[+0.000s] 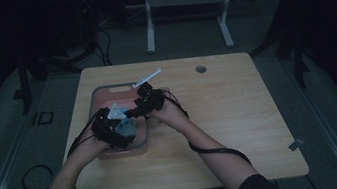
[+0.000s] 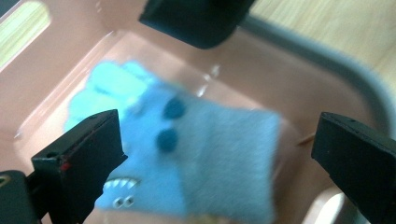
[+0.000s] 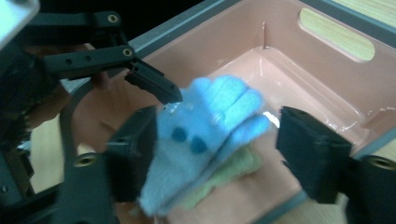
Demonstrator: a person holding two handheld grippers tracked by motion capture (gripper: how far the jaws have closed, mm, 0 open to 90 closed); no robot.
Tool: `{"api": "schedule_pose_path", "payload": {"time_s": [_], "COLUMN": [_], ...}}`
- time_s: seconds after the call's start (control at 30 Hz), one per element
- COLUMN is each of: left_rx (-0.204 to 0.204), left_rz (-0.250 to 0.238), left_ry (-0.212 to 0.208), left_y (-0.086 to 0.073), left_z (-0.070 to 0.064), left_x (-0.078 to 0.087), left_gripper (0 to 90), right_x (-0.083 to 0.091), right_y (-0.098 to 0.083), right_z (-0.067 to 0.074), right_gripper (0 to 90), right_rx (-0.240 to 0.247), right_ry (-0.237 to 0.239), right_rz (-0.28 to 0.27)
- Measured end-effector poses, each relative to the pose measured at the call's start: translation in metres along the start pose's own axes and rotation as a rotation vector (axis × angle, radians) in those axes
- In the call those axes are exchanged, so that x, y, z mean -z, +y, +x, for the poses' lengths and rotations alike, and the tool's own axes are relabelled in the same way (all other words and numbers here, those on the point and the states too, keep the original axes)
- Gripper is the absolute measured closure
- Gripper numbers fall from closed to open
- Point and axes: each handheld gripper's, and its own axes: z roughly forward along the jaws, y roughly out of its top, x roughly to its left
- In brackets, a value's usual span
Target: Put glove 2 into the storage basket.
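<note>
A pale blue fleece mitten (image 2: 210,144) with two dark blue dots hangs blurred over the inside of a pink bin (image 2: 261,74) with a grey rim. My left gripper (image 2: 222,135) stands open around it, its pads well off the fabric. My right gripper (image 3: 217,135) is open as well, with the mitten (image 3: 201,126) between its jaws and a pale green cloth (image 3: 233,170) under it on the bin floor (image 3: 289,79). In the high view both grippers, left (image 1: 122,127) and right (image 1: 132,113), meet over the bin (image 1: 105,90) at the table's left middle.
The wooden table (image 1: 230,115) stretches to the right of the bin, with a round hole (image 1: 200,69) near its far edge. A white frame (image 1: 185,16) stands on the floor behind the table. A cable loop (image 1: 37,178) lies on the floor at the left.
</note>
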Motion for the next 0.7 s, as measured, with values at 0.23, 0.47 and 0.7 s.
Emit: {"api": "schedule_pose_path", "payload": {"time_s": [0.23,0.47,0.7], "left_rx": [0.004,-0.009,-0.011], "left_rz": [-0.08,-0.1,-0.121], "left_ry": [-0.001,-0.027,-0.058], "left_y": [0.012,0.023,0.036], "left_z": [-0.009,-0.022,-0.036], "left_x": [0.004,-0.001,-0.006], "left_gripper": [2.5,2.5,2.5], "right_x": [0.016,0.032,0.047], "right_y": [-0.016,-0.033,-0.046], "right_z": [-0.007,-0.02,-0.028], "right_gripper": [16.7,16.8,16.4], "right_rx": [0.019,0.022,0.033], "right_ry": [-0.008,0.005,-0.017], "right_rz": [-0.017,-0.023,-0.022]}}
